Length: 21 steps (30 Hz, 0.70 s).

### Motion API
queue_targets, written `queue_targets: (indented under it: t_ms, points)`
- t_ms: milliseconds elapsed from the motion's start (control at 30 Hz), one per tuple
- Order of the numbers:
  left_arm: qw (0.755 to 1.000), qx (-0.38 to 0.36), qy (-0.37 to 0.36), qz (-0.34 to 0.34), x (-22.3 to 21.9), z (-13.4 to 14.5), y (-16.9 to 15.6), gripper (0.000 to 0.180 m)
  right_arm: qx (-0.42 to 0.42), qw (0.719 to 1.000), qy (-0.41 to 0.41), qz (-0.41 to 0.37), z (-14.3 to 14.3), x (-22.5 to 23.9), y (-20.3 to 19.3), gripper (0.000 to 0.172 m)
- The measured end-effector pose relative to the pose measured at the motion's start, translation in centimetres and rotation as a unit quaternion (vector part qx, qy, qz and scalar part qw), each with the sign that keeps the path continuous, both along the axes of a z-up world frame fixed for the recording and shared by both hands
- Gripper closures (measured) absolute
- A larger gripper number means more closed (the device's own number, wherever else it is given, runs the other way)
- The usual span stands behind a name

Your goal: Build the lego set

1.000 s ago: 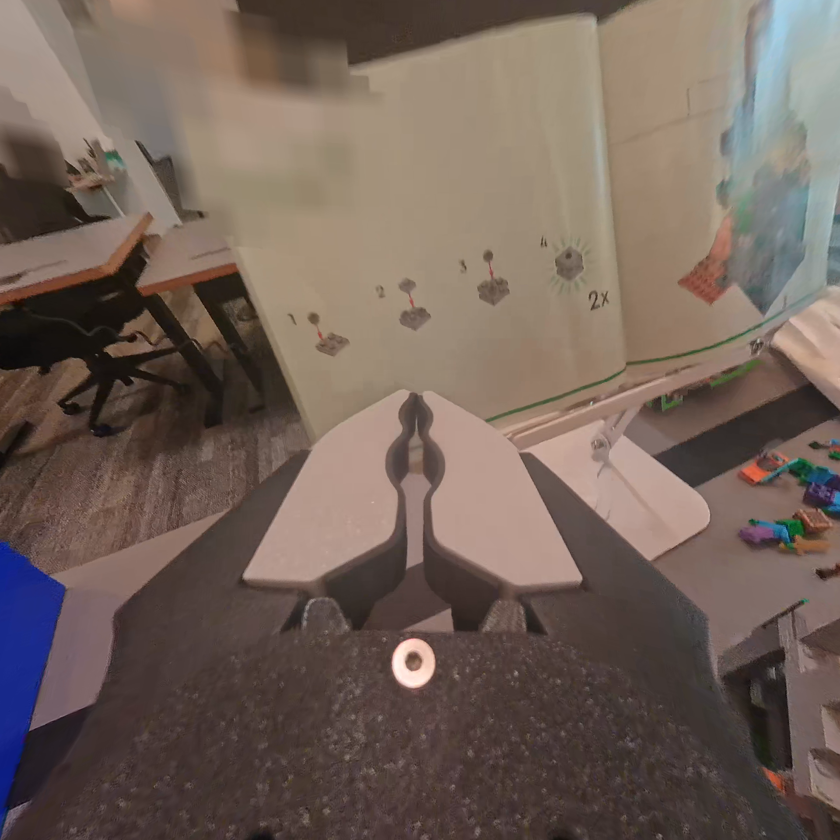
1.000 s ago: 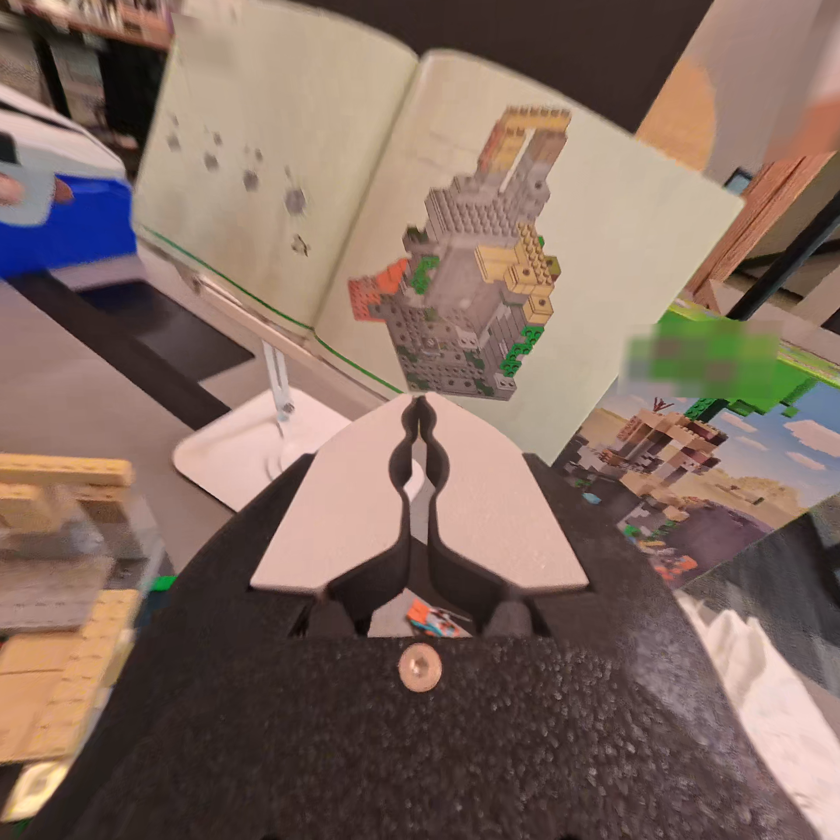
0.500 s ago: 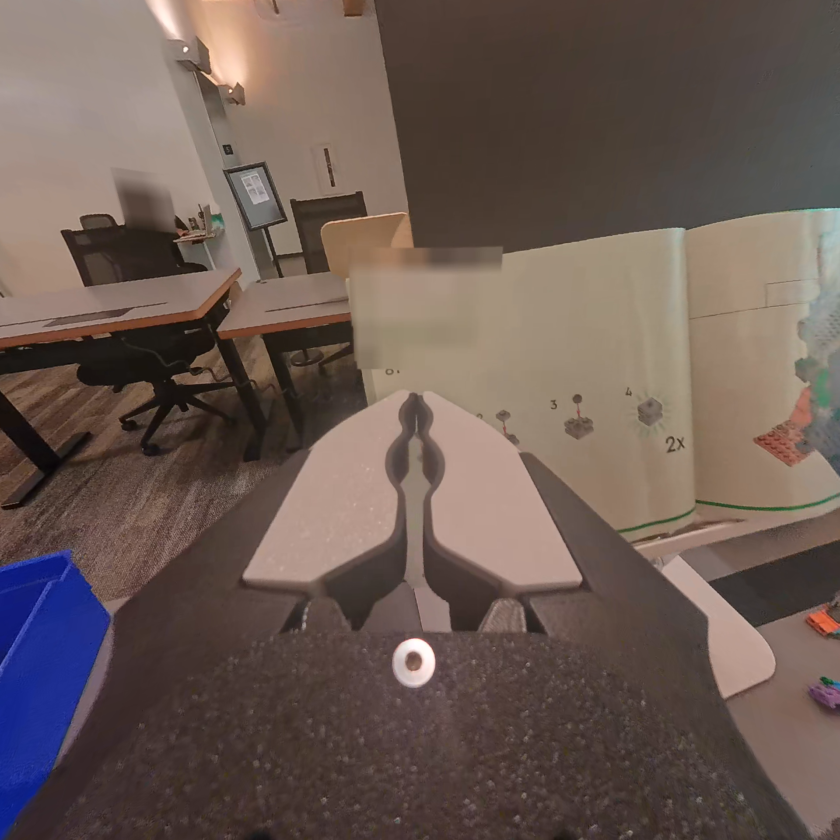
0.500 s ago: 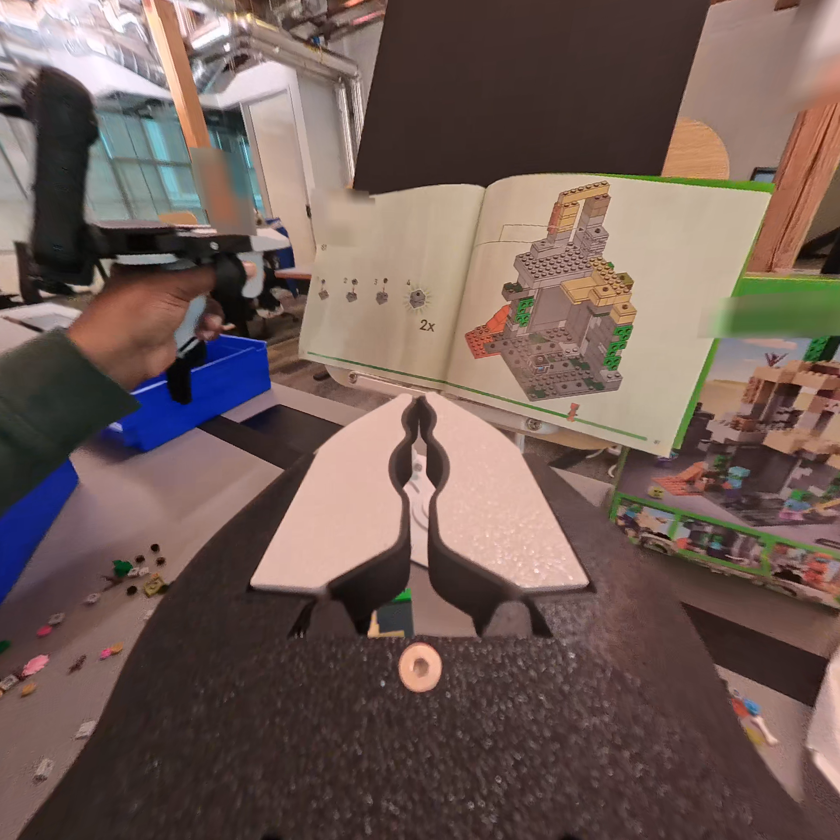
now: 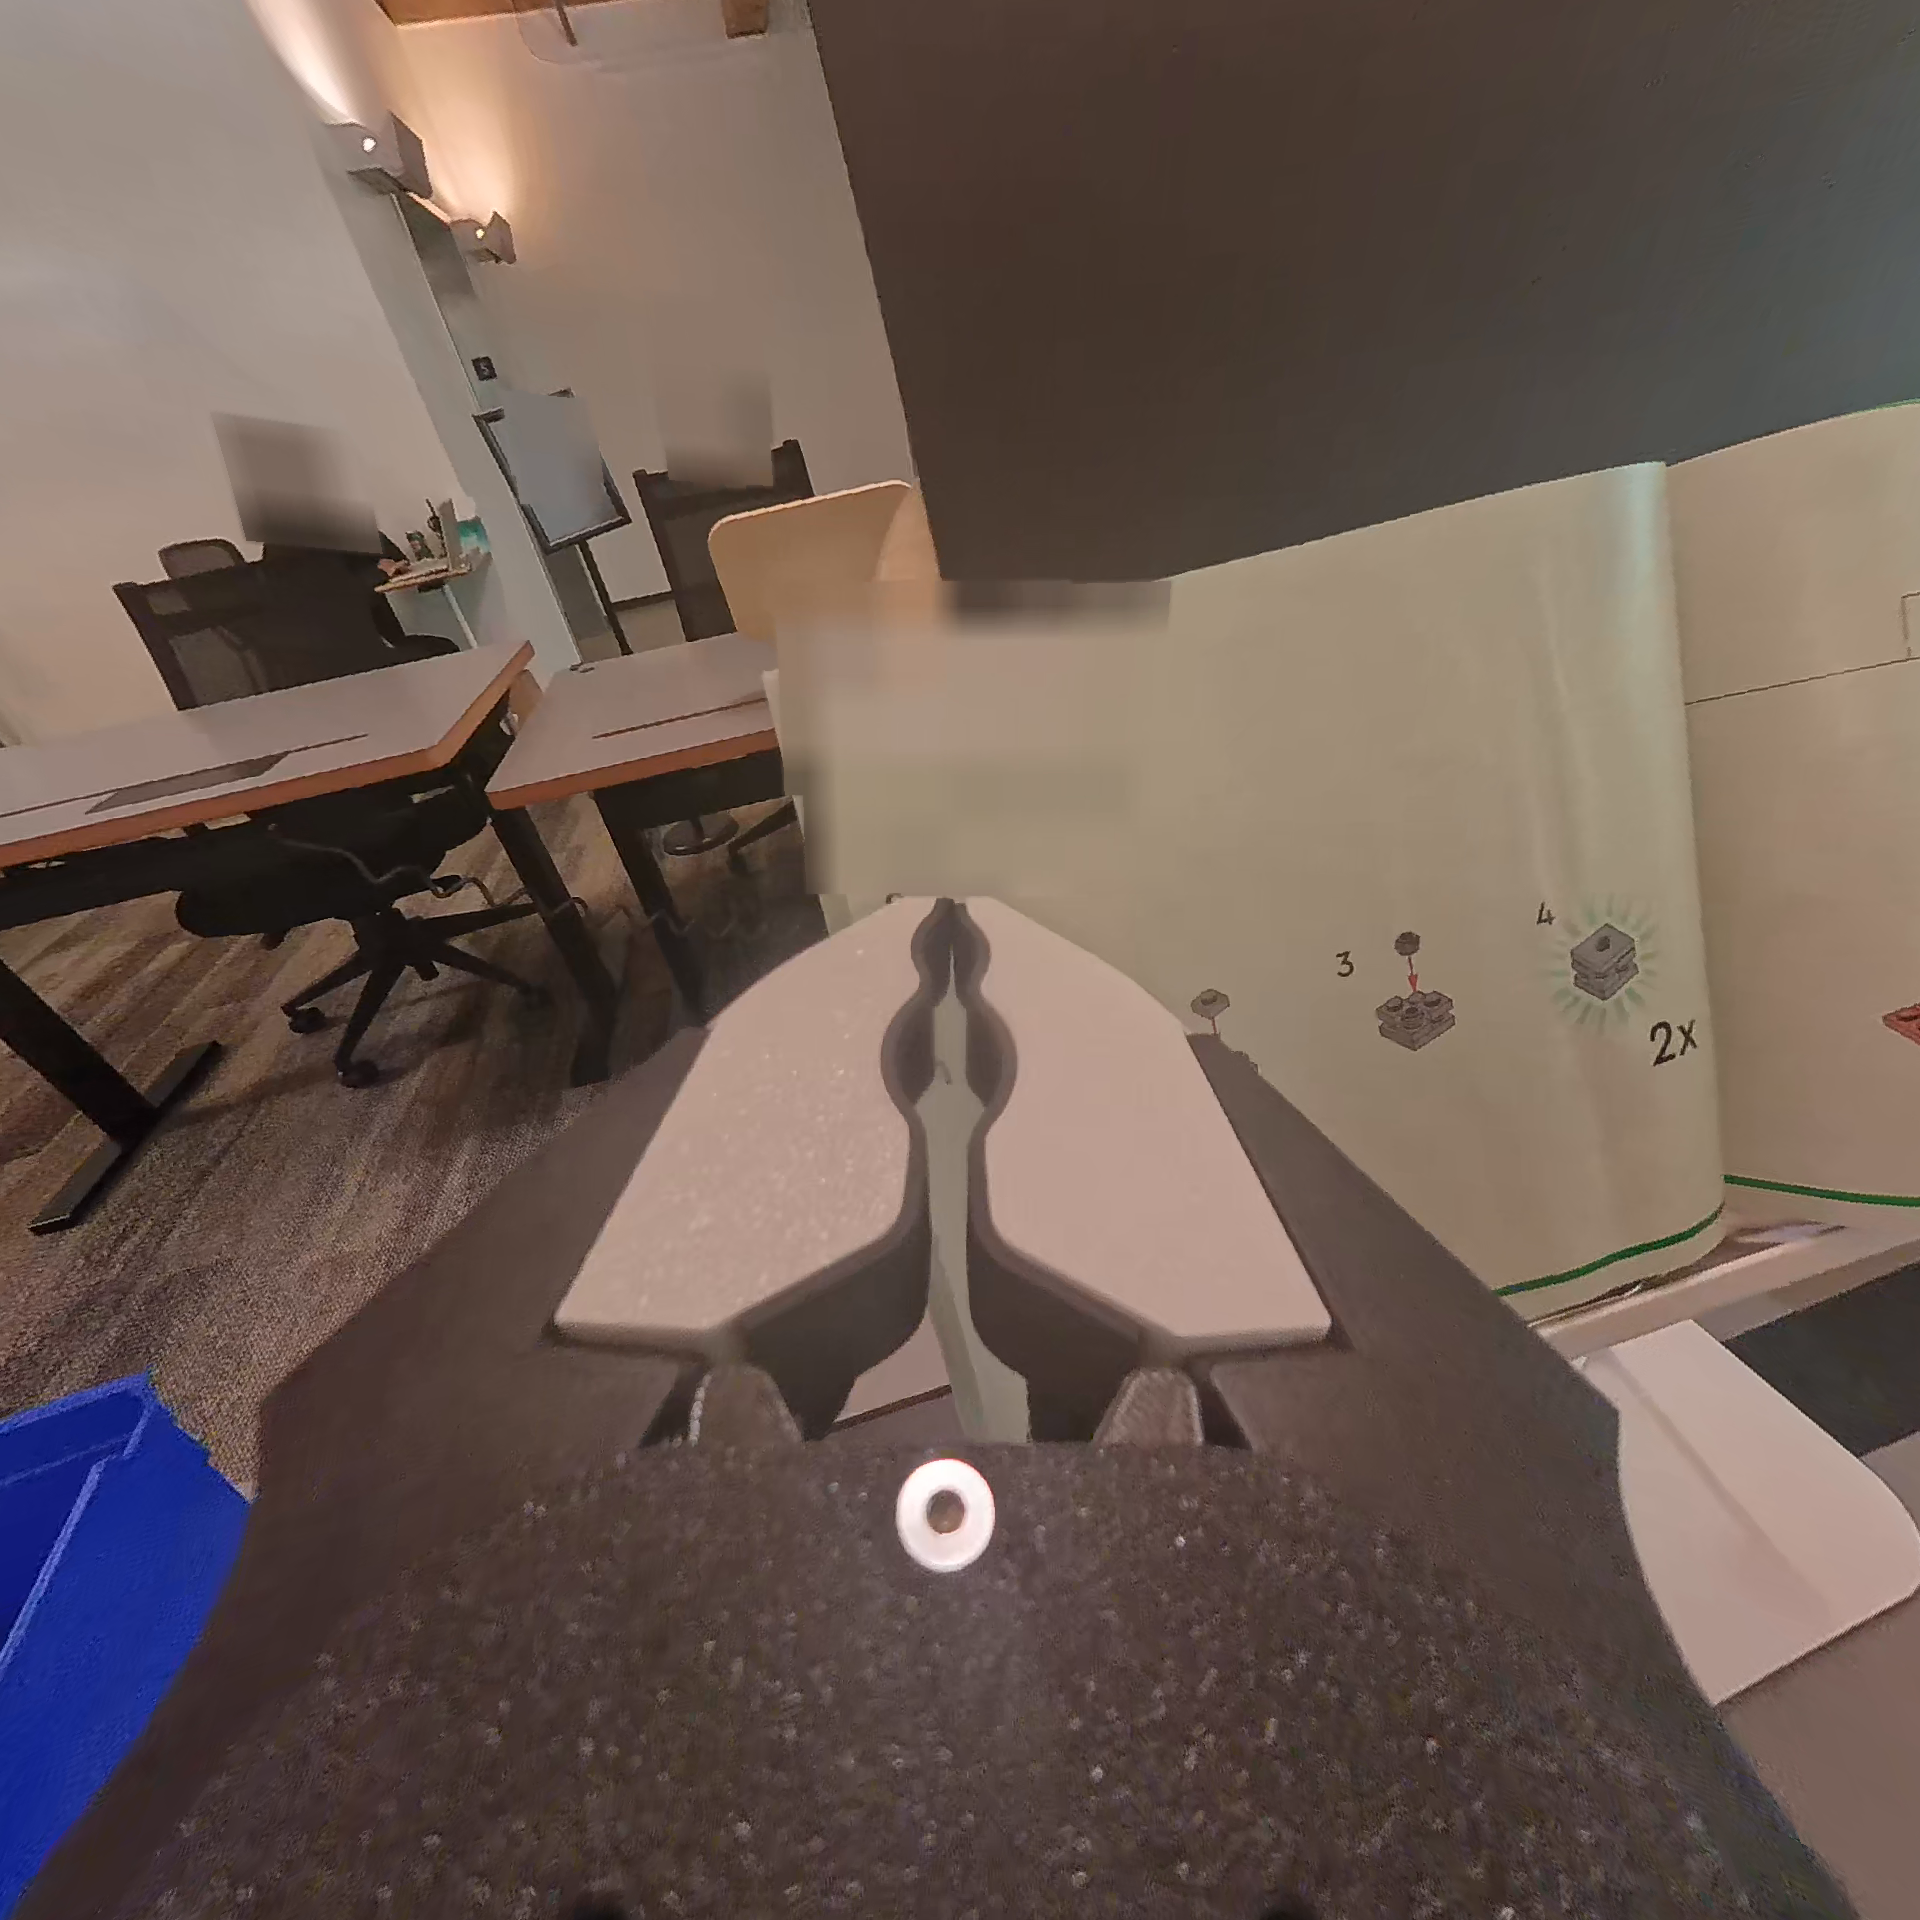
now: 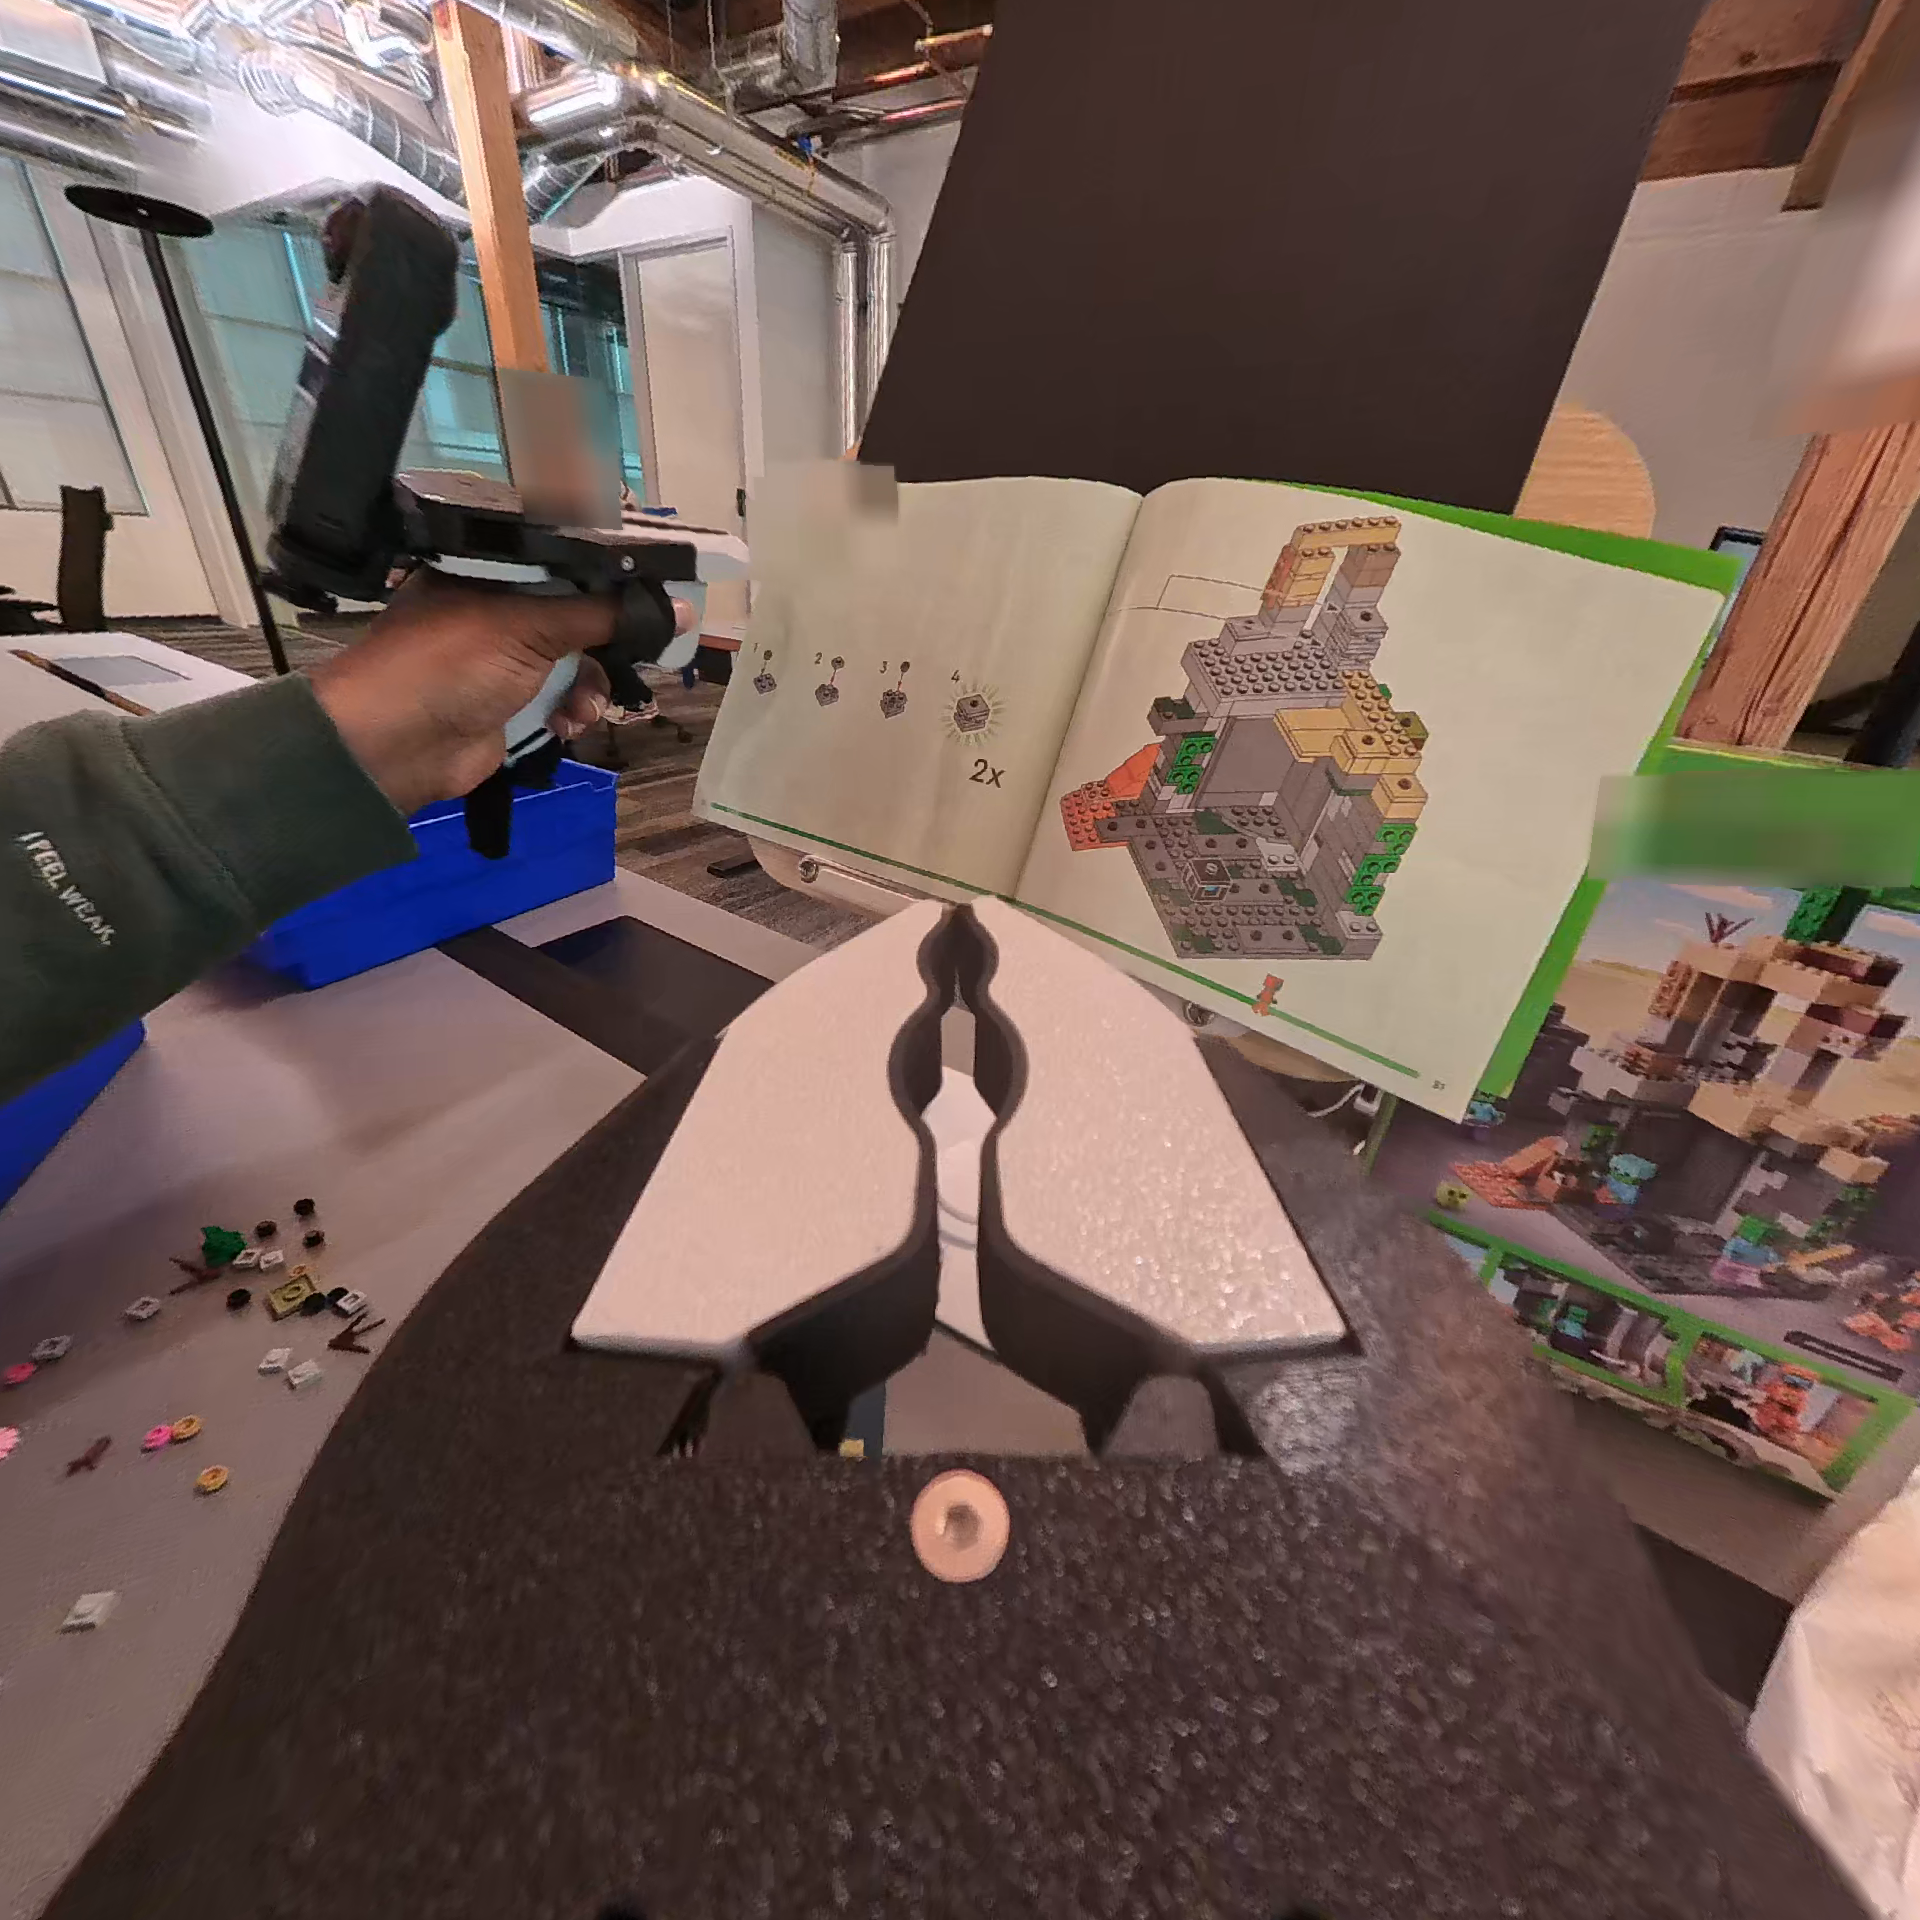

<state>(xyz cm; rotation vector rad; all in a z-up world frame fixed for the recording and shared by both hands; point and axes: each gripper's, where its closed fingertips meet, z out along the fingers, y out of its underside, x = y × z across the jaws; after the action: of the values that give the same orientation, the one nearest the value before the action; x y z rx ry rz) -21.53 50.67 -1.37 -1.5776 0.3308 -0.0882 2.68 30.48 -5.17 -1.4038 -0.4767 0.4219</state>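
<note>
Right wrist view: both hand-held grippers (image 6: 954, 910) (image 5: 945, 906) clenched, bare; one open booklet (image 6: 1195, 748); one blue bin (image 6: 447, 883).

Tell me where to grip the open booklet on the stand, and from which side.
Take the booklet by its left page's free outer edge, coming from the left. That page bows outward off the stand, so one finger could probably slip behind it; the spine and bottom edge sit on the stand's ledge.

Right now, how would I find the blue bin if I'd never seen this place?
Start at the big open instruction booklet propped on its stand on the grey table. Look left of it, past the person's hand holding the left hand-held gripper: the bin sits just below that hand, at the table's far edge. It is the only bright blue, open-topped box there.
</note>
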Motion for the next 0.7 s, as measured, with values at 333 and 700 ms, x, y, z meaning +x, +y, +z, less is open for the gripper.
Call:
queue_targets:
  t_ms: [333, 700]
  points:
    - [1.000, 0.008, 0.007, 0.002, -0.16, 0.65, 0.28, 0.180, 0.001, 1.000, -0.017, -0.012, -0.79, 0.31, 0.38, 0.167]
    - [1.000, 0.003, 0.009, -0.007, 0.09, 0.28, 0.08, 0.180, 0.005, 1.000, -0.017, -0.013, -0.72, 0.55, 0.41, 0.172]
